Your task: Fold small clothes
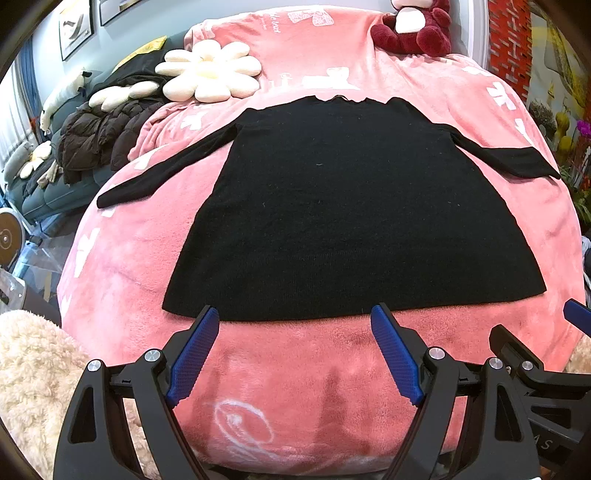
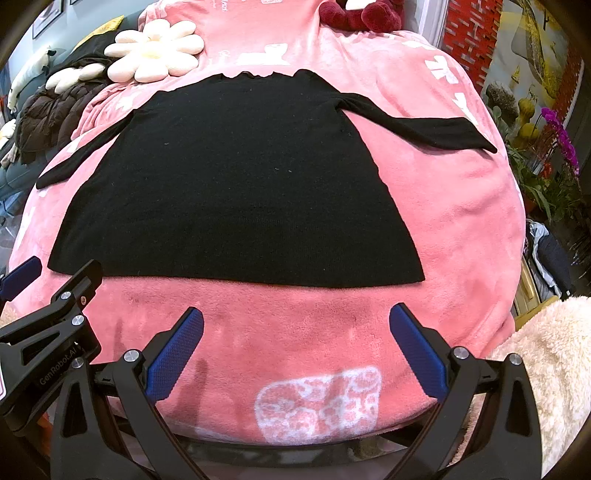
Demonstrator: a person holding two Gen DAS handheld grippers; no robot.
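Note:
A black long-sleeved sweater (image 1: 343, 206) (image 2: 236, 177) lies spread flat on a pink fleece blanket (image 1: 303, 362) (image 2: 454, 206), hem toward me, both sleeves stretched out to the sides. My left gripper (image 1: 295, 317) is open just above the near hem, its blue pads (image 1: 195, 350) apart with nothing between them. My right gripper (image 2: 295, 317) is open too, a little short of the hem over bare blanket. Each gripper shows at the edge of the other's view.
A flower-shaped cushion (image 1: 210, 70) and a dark red plush toy (image 1: 417, 29) lie at the far end. Dark jackets (image 1: 103, 136) are piled on a sofa at the left. Cream fluffy fabric (image 1: 33, 376) (image 2: 554, 369) sits at the near corners. Potted flowers (image 2: 557, 129) stand at the right.

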